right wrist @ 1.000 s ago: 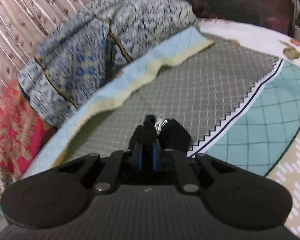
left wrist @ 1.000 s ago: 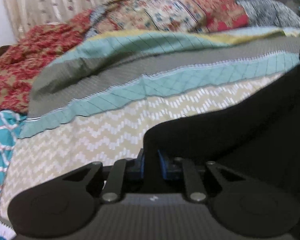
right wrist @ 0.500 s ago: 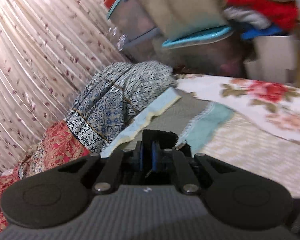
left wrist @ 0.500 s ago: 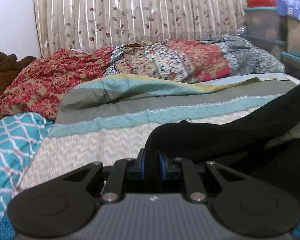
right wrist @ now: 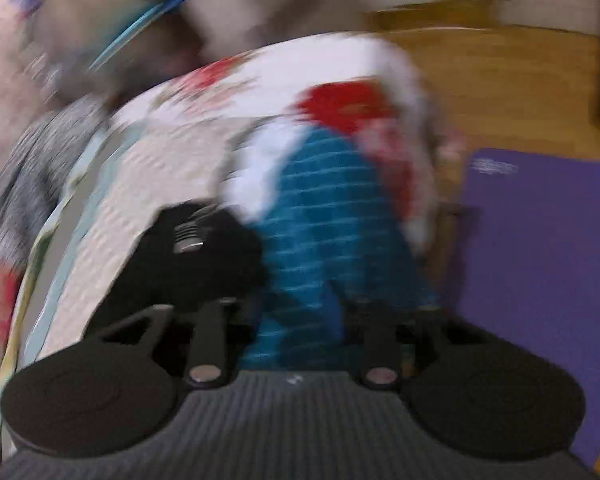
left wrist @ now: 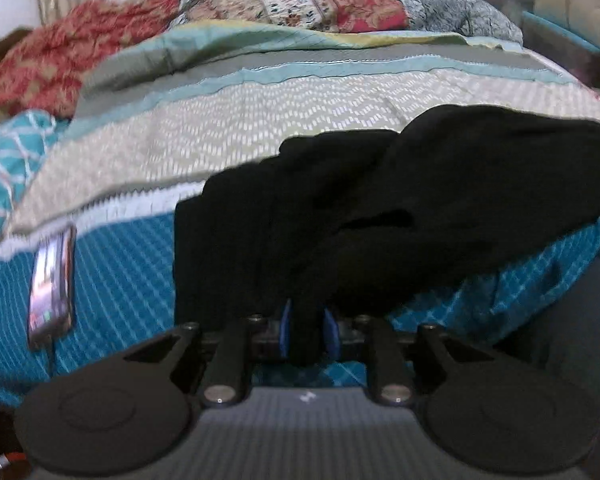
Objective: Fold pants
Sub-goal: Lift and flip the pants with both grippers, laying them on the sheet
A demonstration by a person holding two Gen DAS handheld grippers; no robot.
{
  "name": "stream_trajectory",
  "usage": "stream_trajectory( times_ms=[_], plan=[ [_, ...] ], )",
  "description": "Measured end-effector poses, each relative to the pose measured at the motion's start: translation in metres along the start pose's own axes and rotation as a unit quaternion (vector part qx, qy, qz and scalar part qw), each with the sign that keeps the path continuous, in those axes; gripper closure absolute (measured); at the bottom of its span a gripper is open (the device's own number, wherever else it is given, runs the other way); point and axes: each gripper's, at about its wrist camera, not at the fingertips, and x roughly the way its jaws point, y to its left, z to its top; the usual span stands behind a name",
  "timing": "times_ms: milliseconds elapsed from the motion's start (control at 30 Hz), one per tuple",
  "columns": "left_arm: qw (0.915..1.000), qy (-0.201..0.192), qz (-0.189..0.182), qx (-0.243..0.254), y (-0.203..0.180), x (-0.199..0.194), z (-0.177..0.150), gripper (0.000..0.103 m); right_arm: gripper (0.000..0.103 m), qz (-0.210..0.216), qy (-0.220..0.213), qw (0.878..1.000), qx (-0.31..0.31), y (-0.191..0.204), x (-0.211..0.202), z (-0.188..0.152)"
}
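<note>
Moved since: a second back both my grippers were up over the grey and teal bands with black cloth pinched tight; now both sit at the near blue edge of the bed and the pants lie spread.
Left view, pants (left wrist: pixel 380 208): black heap across the blue cover (left wrist: pixel 120 280) and the chevron band, one fold running down between my blue pads.
Left gripper (left wrist: pixel 305 336): jaws opening, narrow gap; cloth sits between the pads, I judge they no longer press it.
Why here: I reckon the carried edge was brought to the near side to lay it over the rest, so letting go here sets the fold.
Phone (left wrist: pixel 52 280): lies on the cover left of the pants, apart from them; not in the earlier left frames.
Right view: badly blurred, hand swinging.
Right gripper (right wrist: pixel 296 312): jaws opening, wider than the left; only blue cover shows between them.
Pants, right view (right wrist: pixel 188 256): dark bunch with a metal fastener, just left of my left finger, free of the pads.
Differs: half a second ago that bunch was clamped between these pads.
Floor side: purple mat (right wrist: pixel 540 272) and wood floor at right.
</note>
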Motion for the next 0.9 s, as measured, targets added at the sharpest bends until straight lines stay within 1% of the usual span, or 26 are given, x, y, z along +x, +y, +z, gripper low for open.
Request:
stream_trajectory(
  times_ms=[33,100,133,200,233,300,333,367,400,433,467,500,567,600,633,700,733,767,800,833,867,900],
  plan=[
    [0.9999,-0.009,-0.009,-0.009,0.004,-0.008,-0.002,0.078,0.061,0.001,-0.022,1.000,0.008,-0.002,-0.009,-0.001],
    [0.9991,-0.029,-0.022,-0.020,0.011,-0.024,-0.007,0.063,0.061,0.009,-0.055,0.998,0.005,0.000,-0.028,-0.005],
    [0.9984,-0.038,-0.028,-0.030,0.019,-0.032,-0.010,0.060,0.061,0.022,-0.063,0.998,-0.006,0.005,-0.037,-0.008],
    [0.9960,-0.053,-0.038,-0.062,0.033,-0.044,-0.014,0.051,0.061,0.057,-0.063,0.996,-0.037,0.018,-0.050,-0.017],
    [0.9932,-0.059,-0.045,-0.090,0.047,-0.050,-0.014,0.048,0.061,0.077,-0.060,0.994,-0.055,0.027,-0.057,-0.025],
    [0.9843,-0.069,-0.056,-0.153,0.075,-0.054,-0.010,0.035,0.061,0.124,-0.046,0.987,-0.091,0.053,-0.066,-0.041],
    [0.9781,-0.074,-0.062,-0.184,0.090,-0.054,-0.007,0.033,0.061,0.152,-0.031,0.981,-0.113,0.071,-0.070,-0.052],
    [0.9711,-0.075,-0.068,-0.216,0.105,-0.051,-0.003,0.025,0.061,0.180,-0.011,0.973,-0.141,0.092,-0.072,-0.065],
    [0.9646,-0.072,-0.073,-0.243,0.118,-0.047,0.000,0.021,0.061,0.205,0.013,0.964,-0.171,0.114,-0.075,-0.079],
    [0.9587,-0.070,-0.081,-0.263,0.127,-0.041,0.001,0.020,0.061,0.229,0.040,0.951,-0.202,0.138,-0.077,-0.099],
    [0.9542,-0.068,-0.095,-0.275,0.136,-0.032,0.006,0.018,0.061,0.257,0.075,0.933,-0.239,0.163,-0.080,-0.124],
    [0.9526,-0.066,-0.103,-0.279,0.140,-0.023,0.012,0.014,0.061,0.280,0.101,0.916,-0.268,0.181,-0.082,-0.145],
    [0.9519,-0.056,-0.117,-0.278,0.147,0.002,0.028,0.014,0.061,0.321,0.154,0.875,-0.329,0.215,-0.091,-0.200],
    [0.9512,-0.046,-0.128,-0.277,0.147,0.014,0.035,0.014,0.062,0.333,0.175,0.856,-0.355,0.230,-0.095,-0.226],
    [0.9493,-0.033,-0.144,-0.277,0.148,0.027,0.043,0.014,0.062,0.340,0.194,0.840,-0.376,0.241,-0.097,-0.251],
    [0.9429,-0.003,-0.197,-0.268,0.146,0.051,0.060,0.014,0.062,0.351,0.222,0.811,-0.413,0.259,-0.099,-0.299],
    [0.9398,0.012,-0.220,-0.261,0.143,0.063,0.068,0.014,0.062,0.351,0.230,0.802,-0.426,0.263,-0.097,-0.319],
    [0.9391,0.029,-0.230,-0.254,0.137,0.073,0.075,0.007,0.061,0.344,0.242,0.796,-0.436,0.266,-0.092,-0.338],
    [0.9399,0.042,-0.234,-0.245,0.131,0.081,0.081,0.007,0.061,0.329,0.256,0.793,-0.443,0.267,-0.085,-0.353],
    [0.9413,0.056,-0.239,-0.232,0.124,0.091,0.086,0.011,0.061,0.309,0.272,0.794,-0.447,0.266,-0.074,-0.369],
    [0.9468,0.068,-0.230,-0.215,0.113,0.100,0.088,0.039,0.061,0.297,0.274,0.798,-0.447,0.263,-0.066,-0.378],
    [0.9555,0.079,-0.204,-0.198,0.105,0.108,0.090,0.054,0.061,0.309,0.258,0.801,-0.442,0.258,-0.069,-0.382]
  ],
)
